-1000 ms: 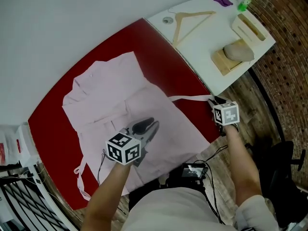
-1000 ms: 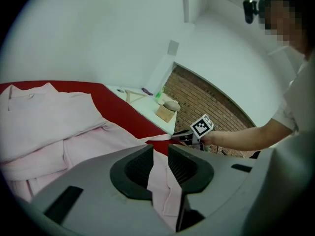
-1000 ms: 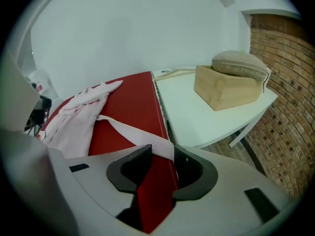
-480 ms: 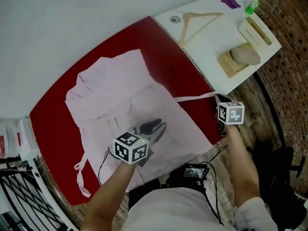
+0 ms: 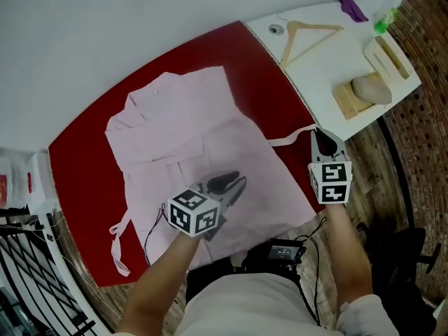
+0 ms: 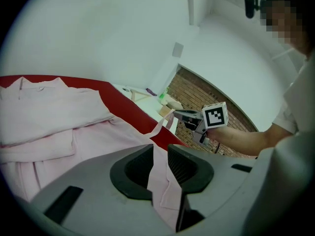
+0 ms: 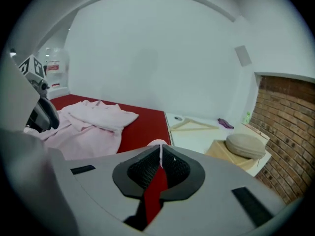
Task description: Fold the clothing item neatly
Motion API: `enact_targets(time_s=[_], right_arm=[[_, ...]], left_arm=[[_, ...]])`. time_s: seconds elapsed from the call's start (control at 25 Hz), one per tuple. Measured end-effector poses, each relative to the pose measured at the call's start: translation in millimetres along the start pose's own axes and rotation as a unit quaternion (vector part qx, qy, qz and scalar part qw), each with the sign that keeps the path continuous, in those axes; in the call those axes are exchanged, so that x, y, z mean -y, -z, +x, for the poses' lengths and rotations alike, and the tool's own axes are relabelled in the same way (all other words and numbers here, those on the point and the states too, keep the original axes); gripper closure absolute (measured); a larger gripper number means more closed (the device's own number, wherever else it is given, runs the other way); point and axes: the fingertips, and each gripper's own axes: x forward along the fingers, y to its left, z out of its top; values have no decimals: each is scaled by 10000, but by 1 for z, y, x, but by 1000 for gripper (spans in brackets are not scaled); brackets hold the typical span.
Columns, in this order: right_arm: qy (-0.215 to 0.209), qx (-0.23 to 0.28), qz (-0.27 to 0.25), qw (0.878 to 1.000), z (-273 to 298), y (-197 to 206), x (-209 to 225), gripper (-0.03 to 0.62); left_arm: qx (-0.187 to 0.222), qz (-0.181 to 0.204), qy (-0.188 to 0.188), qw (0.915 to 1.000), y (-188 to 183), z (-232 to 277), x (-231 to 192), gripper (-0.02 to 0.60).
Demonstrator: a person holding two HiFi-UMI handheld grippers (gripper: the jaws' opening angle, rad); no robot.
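Left gripper [image 5: 222, 183], right gripper [image 5: 323, 143]: grey shells, black ribbed jaws, black-and-white marker cubes [image 5: 194, 213]. Person wears white short sleeves [image 5: 360, 315].

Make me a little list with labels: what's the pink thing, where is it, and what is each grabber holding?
Thing: pink garment, spread out
Where: on the red table
Left gripper: shut on a fold of the garment
Right gripper: shut on the garment's strap
Nearby: wooden hanger on the white table
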Motion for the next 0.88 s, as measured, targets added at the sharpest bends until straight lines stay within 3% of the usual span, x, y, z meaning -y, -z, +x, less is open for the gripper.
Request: enact_targets(time_s=[0.36, 0.56, 0.72, 0.88], right_arm=[[-424, 861, -490, 9942, -6, -67, -71, 569], [-770, 1168, -1012, 9850, -6, -102, -137, 569], [-1151, 1127, -1680, 9725, 0, -101, -205, 569], [-1657, 786, -2272, 9564, 14, -73, -272, 568]], left_arm=[[264, -252, -274, 9990, 14, -33, -8, 491], [363, -361, -267, 9983, 24, -53, -14, 491], [427, -431, -311, 9977, 32, -72, -23, 491], [465, -568, -406, 9965, 45, -92, -35, 491]])
